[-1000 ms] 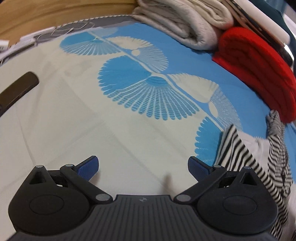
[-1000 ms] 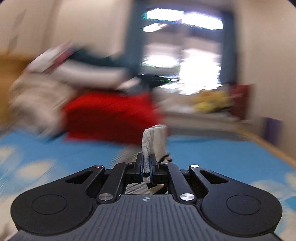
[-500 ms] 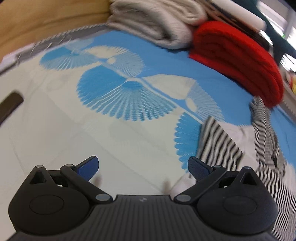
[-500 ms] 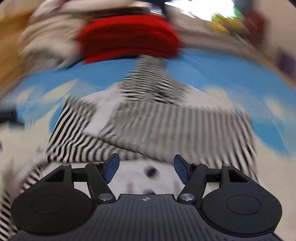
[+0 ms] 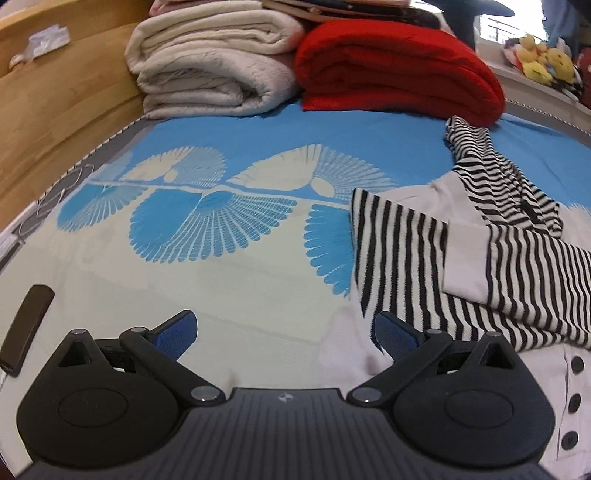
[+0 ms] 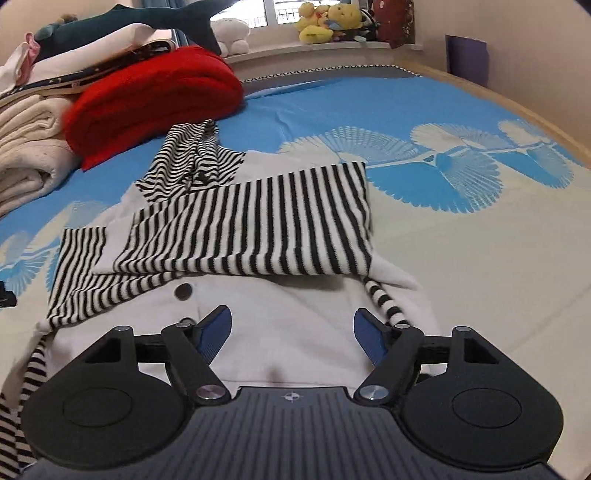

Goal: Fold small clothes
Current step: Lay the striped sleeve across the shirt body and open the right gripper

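Just ahead of the right gripper (image 6: 292,328), whose blue-padded fingers are standing wide apart and holding nothing, the striped garment (image 6: 258,225) is lying on the bedsheet (image 6: 461,258), its white buttoned panel spreading directly under and between the fingers and a striped sleeve folded across the body beyond them. To that gripper's right the garment's edge is ending and bare cream sheet is running out toward the wooden bed edge (image 6: 524,107), leaving open room on that side. The left gripper (image 5: 284,328) is likewise hanging wide and gripping nothing over the sheet; the striped garment (image 5: 424,258) is reaching in from its right, with white fabric lying just under the right fingertip, while open sheet is stretching ahead and to its left. A dark flat object (image 5: 26,328) is lying at its far left. Far ahead, a folded cream blanket (image 5: 210,62) and a folded red blanket (image 5: 395,62) are sitting side by side, touching, against the wooden bed frame (image 5: 66,92). Plush toys (image 6: 325,18) are lining a windowsill beyond.
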`<state>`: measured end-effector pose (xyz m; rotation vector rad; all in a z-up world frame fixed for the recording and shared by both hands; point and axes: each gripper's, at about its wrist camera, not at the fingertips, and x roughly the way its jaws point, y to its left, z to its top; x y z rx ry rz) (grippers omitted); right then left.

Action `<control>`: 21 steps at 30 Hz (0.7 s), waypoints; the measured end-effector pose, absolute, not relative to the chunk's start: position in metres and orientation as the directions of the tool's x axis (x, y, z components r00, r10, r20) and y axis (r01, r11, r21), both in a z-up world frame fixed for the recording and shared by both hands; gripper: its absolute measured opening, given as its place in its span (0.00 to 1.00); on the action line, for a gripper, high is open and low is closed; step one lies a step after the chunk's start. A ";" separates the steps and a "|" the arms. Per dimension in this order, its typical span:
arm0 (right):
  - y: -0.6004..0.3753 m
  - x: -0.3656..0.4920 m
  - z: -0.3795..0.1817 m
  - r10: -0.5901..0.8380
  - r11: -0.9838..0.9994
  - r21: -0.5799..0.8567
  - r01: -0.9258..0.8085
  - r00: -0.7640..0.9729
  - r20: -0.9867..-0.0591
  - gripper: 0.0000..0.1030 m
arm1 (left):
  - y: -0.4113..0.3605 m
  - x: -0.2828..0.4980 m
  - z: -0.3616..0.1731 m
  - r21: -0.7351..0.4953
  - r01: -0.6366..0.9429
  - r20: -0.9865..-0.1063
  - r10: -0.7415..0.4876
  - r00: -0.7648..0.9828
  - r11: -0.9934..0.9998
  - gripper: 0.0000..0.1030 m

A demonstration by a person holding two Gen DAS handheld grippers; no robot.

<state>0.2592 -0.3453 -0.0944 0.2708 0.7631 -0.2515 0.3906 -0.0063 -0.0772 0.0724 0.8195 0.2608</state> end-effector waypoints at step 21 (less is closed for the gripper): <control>-0.337 0.266 -0.094 -0.105 0.946 0.142 0.293 0.688 -0.718 0.73 | -0.018 0.385 -0.082 0.173 -0.140 -0.726 0.222 0.651 0.975 1.00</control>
